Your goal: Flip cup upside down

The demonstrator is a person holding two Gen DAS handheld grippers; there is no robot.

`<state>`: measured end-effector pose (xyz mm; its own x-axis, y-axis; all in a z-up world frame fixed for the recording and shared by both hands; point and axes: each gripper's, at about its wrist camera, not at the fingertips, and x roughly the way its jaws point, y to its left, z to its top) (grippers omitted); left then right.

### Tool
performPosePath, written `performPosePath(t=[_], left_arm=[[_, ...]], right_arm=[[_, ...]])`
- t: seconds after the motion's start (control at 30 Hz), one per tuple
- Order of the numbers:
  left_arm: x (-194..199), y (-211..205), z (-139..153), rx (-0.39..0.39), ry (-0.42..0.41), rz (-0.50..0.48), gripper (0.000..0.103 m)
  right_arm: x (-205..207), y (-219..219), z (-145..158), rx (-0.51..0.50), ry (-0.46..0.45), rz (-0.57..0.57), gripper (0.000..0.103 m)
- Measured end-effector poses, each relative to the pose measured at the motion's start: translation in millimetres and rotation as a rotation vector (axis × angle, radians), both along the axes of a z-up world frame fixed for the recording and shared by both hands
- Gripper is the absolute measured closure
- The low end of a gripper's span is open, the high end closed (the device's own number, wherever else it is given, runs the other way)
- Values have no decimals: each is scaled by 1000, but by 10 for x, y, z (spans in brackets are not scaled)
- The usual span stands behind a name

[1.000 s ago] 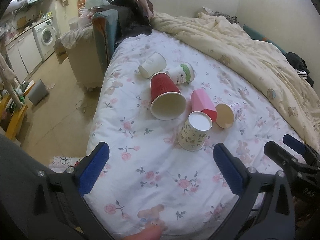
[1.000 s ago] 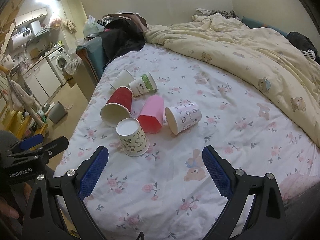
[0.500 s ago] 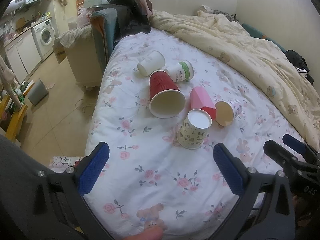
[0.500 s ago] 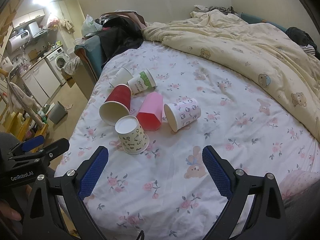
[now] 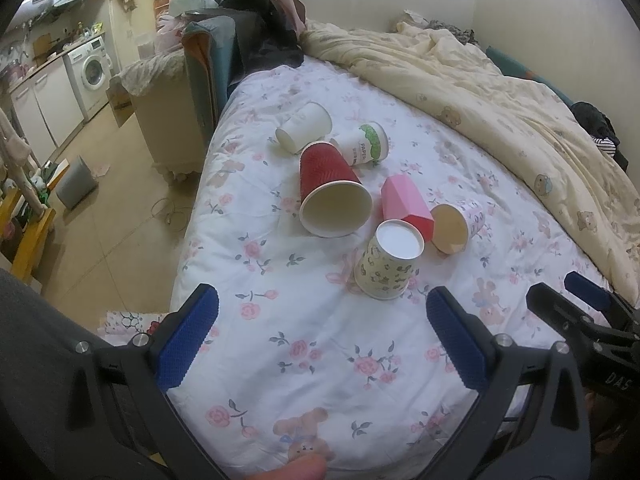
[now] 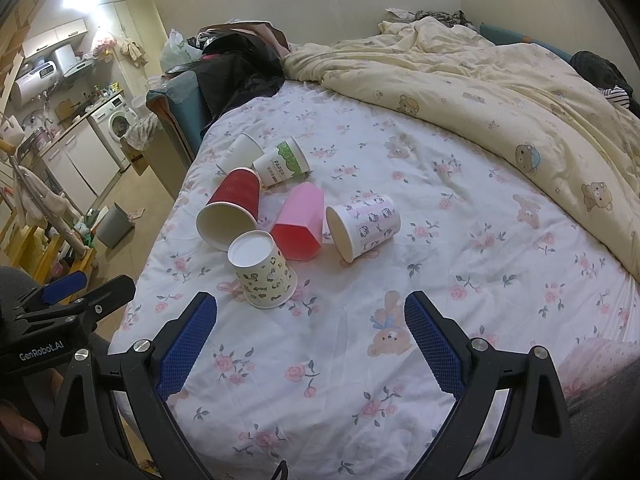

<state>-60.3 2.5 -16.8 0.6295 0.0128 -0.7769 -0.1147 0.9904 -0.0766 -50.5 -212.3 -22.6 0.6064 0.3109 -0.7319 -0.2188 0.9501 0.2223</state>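
Several paper cups lie in a cluster on the floral bed sheet point(image 5: 304, 344). A patterned cream cup point(image 5: 390, 266) point(image 6: 264, 274) stands upside down, nearest me. A red cup point(image 5: 330, 190) point(image 6: 232, 208), a pink cup point(image 5: 406, 202) point(image 6: 302, 222), a purple-print cup point(image 5: 458, 222) point(image 6: 364, 224), a green-label cup point(image 5: 366, 148) point(image 6: 282, 164) and a white cup point(image 5: 304, 128) point(image 6: 240, 150) lie on their sides. My left gripper point(image 5: 320, 340) and right gripper point(image 6: 310, 342) are both open and empty, short of the cups.
A yellow bear-print duvet point(image 6: 500, 92) covers the bed's right and far side. The bed's left edge drops to the floor point(image 5: 108, 208), with a grey bin point(image 5: 76, 182), a washing machine point(image 5: 94, 74) and an armchair point(image 5: 204, 68) beyond.
Both grippers have drifted slightly closer to the cups. The cups have not moved and both grippers stay open.
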Motion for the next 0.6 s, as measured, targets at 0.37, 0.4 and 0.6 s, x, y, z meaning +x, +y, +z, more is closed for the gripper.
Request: performPosePath(t=[0.37,0.4,0.6], left_arm=[[11,22,2,-3,0,5,0],[6,8,-1,-2,0,4,0],[6,44,7,-8,-5,10,0]], right_arm=[[-4,-5,-45,4,9,-5,6],[-1,-8,-46,5,10,-6,6],[-1,4,-53,8,18,-1,6]])
